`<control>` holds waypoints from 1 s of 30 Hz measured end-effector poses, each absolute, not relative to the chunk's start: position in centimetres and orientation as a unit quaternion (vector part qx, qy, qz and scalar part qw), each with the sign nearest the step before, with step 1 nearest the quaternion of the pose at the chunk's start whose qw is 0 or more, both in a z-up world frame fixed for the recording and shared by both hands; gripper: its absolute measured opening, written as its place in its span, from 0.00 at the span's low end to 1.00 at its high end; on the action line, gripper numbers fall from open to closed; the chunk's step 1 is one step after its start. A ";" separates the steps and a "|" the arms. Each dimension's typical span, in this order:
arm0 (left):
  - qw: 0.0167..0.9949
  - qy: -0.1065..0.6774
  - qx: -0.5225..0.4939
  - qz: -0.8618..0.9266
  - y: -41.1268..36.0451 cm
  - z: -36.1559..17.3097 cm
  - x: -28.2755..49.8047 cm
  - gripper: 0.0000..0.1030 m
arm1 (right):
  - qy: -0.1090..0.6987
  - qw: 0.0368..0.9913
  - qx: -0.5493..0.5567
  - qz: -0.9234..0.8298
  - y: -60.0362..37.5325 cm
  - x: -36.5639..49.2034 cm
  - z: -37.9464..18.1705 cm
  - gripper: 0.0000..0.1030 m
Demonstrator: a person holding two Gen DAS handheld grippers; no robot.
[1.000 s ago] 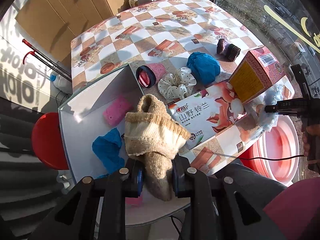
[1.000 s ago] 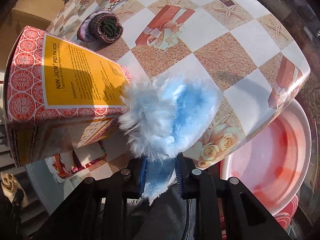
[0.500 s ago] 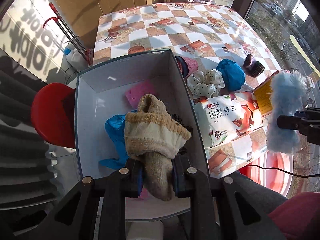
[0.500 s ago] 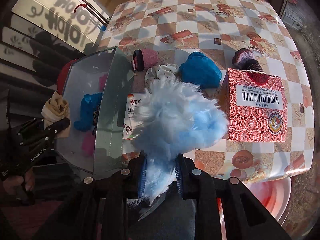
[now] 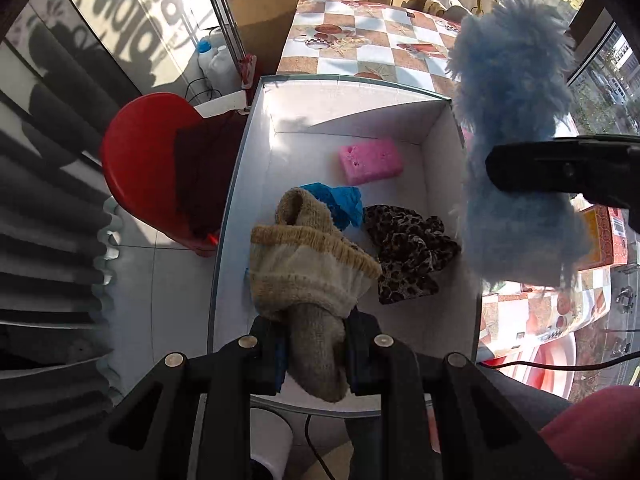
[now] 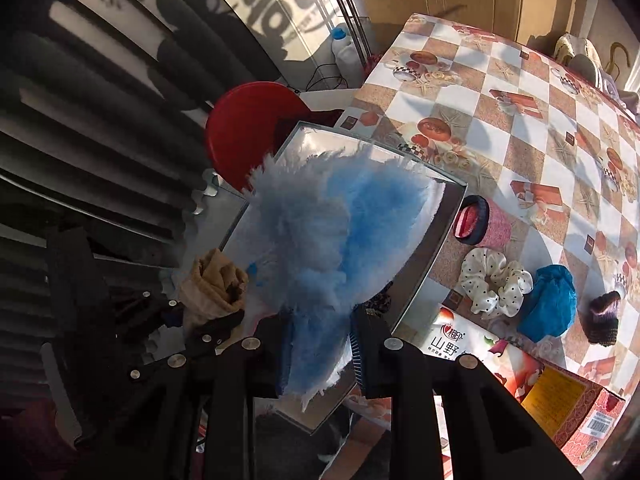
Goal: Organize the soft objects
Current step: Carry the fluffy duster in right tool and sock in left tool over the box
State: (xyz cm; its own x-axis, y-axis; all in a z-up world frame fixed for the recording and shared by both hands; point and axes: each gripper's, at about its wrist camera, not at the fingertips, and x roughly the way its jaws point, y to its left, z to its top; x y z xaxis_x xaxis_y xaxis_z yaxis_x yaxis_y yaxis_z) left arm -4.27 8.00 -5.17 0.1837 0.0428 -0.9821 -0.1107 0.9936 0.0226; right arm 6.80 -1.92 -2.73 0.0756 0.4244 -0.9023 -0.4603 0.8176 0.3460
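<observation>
My left gripper (image 5: 315, 354) is shut on a beige knitted sock (image 5: 308, 268) and holds it over the white box (image 5: 256, 168). Inside the box lie a pink sponge (image 5: 370, 161), a blue cloth (image 5: 340, 205) and a leopard-print scrunchie (image 5: 408, 252). My right gripper (image 6: 318, 354) is shut on a fluffy light-blue piece (image 6: 332, 248), hanging above the box's right wall (image 6: 432, 248); the left wrist view shows that fluffy piece (image 5: 516, 152) at the right. In the right wrist view the sock (image 6: 214, 286) and the left gripper show at the left.
On the patterned tablecloth (image 6: 520, 128) lie a pink-and-navy roll (image 6: 480, 222), a white dotted scrunchie (image 6: 496, 280), a blue bundle (image 6: 548, 306), a dark knitted roll (image 6: 604, 320), a tissue pack (image 6: 476, 346) and a red-yellow carton (image 6: 568, 404). A red stool (image 5: 148, 164) stands left of the box.
Both grippers have swung left toward the box. The sock now hangs over the box's inside, and the fluffy blue piece has come up from the table's right edge to the box's right wall.
</observation>
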 end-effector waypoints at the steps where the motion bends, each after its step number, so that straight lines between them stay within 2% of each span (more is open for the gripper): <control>1: 0.768 0.638 -0.030 0.054 8.1 -5.3 -4.4 0.24 | 0.611 0.731 -0.018 0.304 -1.4 6.9 -2.9 0.25; 30: 0.754 0.652 -0.044 0.071 8.0 -6.2 -4.0 0.24 | 0.627 0.714 -0.031 0.310 -0.7 7.5 -4.0 0.25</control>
